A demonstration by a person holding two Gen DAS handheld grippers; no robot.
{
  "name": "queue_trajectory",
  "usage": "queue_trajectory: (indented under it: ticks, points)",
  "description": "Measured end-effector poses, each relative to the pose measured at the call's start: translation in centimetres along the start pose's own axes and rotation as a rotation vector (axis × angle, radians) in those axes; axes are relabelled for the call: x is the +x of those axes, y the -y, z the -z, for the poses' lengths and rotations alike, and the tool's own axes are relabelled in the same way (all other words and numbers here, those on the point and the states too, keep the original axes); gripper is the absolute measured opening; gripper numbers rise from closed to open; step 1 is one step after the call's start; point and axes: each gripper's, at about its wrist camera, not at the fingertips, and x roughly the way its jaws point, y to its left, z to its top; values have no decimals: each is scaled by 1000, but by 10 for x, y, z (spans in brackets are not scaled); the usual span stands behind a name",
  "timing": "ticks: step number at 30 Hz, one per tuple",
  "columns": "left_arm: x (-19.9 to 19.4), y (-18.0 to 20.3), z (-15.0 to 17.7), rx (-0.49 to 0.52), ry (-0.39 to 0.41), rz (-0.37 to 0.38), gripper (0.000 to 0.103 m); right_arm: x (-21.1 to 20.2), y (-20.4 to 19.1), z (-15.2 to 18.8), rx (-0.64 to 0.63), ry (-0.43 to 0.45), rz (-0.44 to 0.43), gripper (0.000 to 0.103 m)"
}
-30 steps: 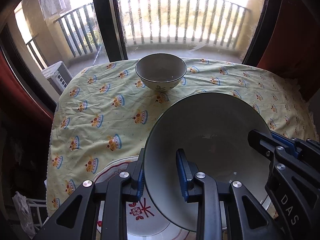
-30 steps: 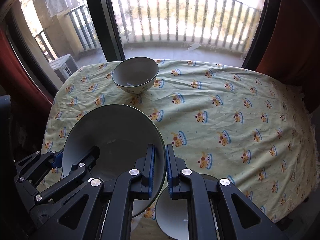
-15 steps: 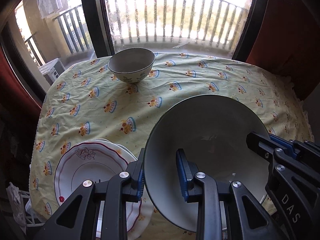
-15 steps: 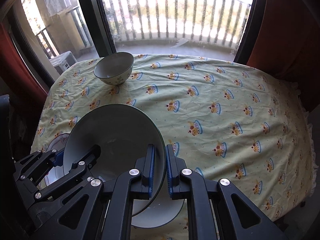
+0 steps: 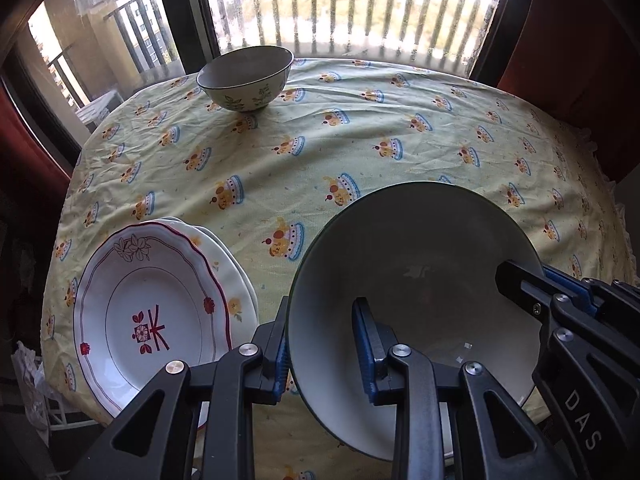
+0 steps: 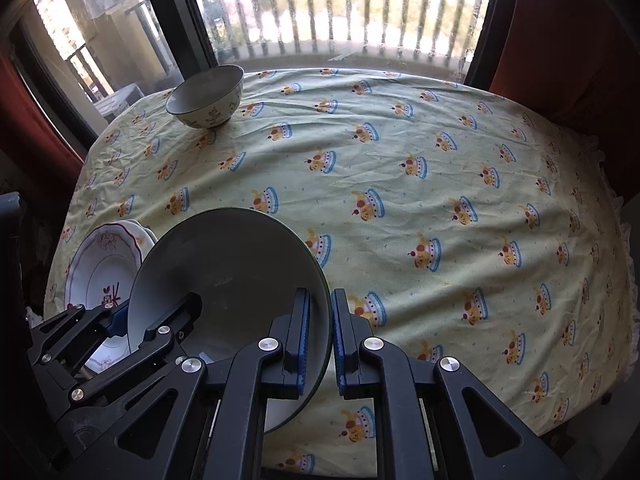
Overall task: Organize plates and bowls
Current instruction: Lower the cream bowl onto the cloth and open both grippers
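Observation:
Both grippers hold one large white bowl with a dark green rim, also in the right wrist view. My left gripper is shut on its left rim; my right gripper is shut on its right rim. The bowl hangs above the table's near edge. A stack of white plates, the top one with red trim and flowers, lies at the near left, also in the right wrist view. A small floral bowl stands upright at the far left, also in the right wrist view.
A yellow tablecloth with a cake pattern covers the round table. A window with balcony railing is behind the table. Red curtains hang at the right. The edge of another white dish shows beneath the held bowl.
Both grippers and the large bowl have drawn back toward the near edge and a little right. The plate stack now lies clear to the bowl's left. The far bowl looks smaller.

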Motion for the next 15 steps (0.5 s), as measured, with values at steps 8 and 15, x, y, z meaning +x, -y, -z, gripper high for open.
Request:
queue_trajectory:
  ticks: [8,15]
  points:
    - [15,-1,6,-14,-46,-25,27,18,-1,4,-14,-32,-11,14]
    - [23,4,12,3,-66,-43,27,28,-1,11,-14,-43,-1,14]
